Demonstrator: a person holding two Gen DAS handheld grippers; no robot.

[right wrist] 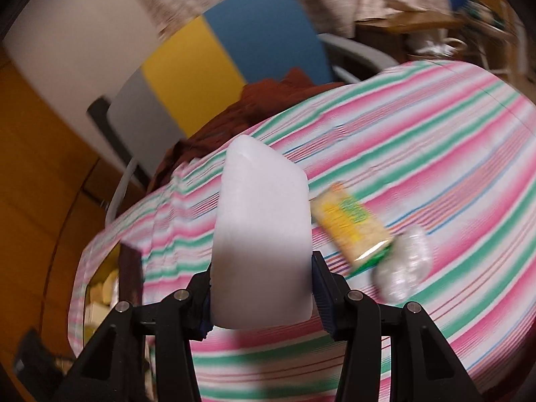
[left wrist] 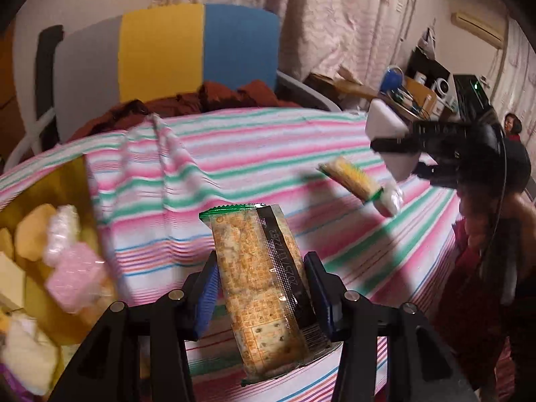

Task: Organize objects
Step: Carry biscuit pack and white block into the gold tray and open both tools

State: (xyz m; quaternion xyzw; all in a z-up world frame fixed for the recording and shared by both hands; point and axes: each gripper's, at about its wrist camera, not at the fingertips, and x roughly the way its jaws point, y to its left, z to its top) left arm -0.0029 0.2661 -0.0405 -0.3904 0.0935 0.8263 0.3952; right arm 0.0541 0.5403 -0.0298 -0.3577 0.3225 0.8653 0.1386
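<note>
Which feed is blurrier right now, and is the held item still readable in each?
Right wrist view: heavy motion blur on the striped cloth and the yellow packet; the white block stays fairly crisp. Left wrist view: sharper, the cracker packet shows printed digits; the box at left is smeared.

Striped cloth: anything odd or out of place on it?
Two items lie loose on the striped cloth: a yellow-green snack packet, askew, and a clear-wrapped item at its end. The cloth is bunched near the gold box.

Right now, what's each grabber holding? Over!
Left gripper shut on cracker packet. Right gripper shut on white block. Yellow packet and clear wrapped item loose on striped cloth. Path clear.
</note>
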